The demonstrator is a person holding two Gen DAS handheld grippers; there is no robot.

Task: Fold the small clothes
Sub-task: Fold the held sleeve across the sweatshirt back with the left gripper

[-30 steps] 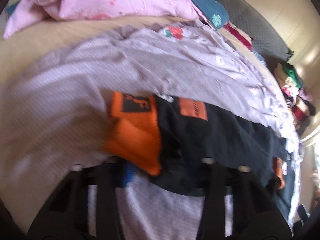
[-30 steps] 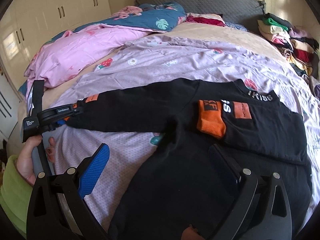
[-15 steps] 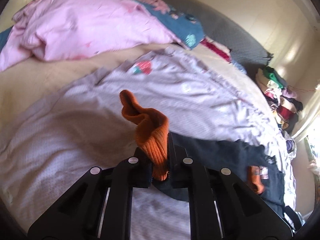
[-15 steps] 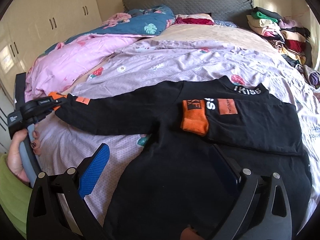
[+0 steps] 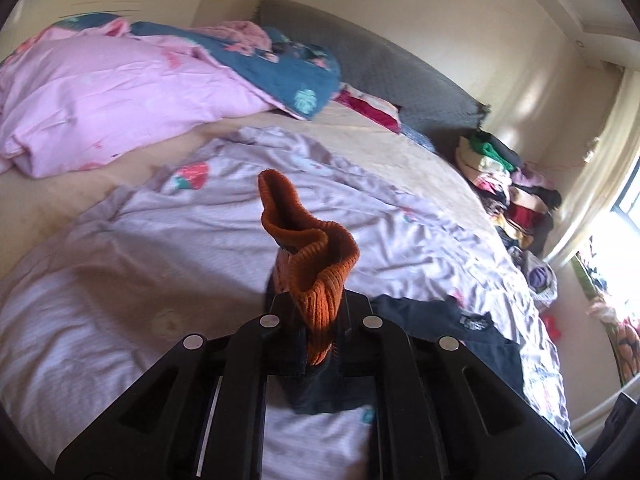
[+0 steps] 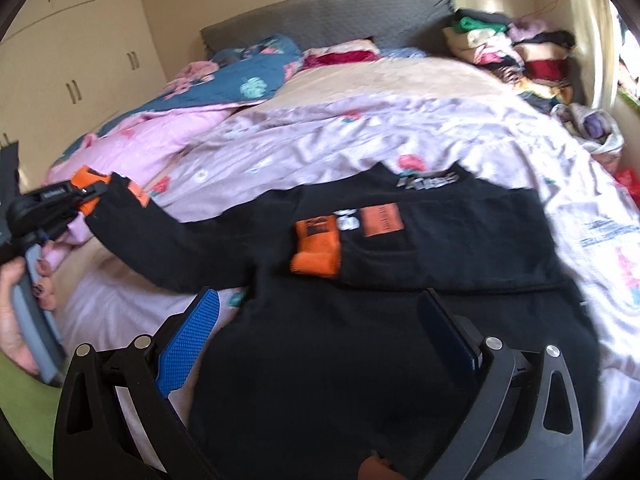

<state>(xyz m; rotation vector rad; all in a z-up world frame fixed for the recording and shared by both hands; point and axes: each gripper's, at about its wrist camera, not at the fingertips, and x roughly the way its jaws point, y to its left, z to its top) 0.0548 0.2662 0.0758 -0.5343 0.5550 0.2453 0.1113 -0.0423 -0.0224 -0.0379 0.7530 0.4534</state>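
A black sweatshirt (image 6: 360, 344) with orange patches lies on the lilac bedsheet (image 6: 320, 148). One sleeve is folded across its chest, its orange cuff (image 6: 318, 246) lying flat. My left gripper (image 5: 320, 320) is shut on the other sleeve's orange cuff (image 5: 316, 256) and holds it lifted off the bed. The same gripper (image 6: 82, 196) shows at the left of the right wrist view, held by a hand, with the sleeve stretched out. My right gripper (image 6: 320, 324) hovers open over the sweatshirt's lower body, its blue pads (image 6: 188, 332) wide apart with nothing between them.
A pink duvet (image 5: 100, 100) and a teal patterned quilt (image 5: 280, 72) are bunched at the head of the bed by the grey headboard (image 5: 380, 72). A stack of folded clothes (image 6: 512, 48) sits at the far right corner. White wardrobes (image 6: 72, 52) stand left.
My left gripper closed on the orange cuff and lifted it up off the bed, pulling the sleeve out to the left. My right gripper shifted over the sweatshirt and stayed open.
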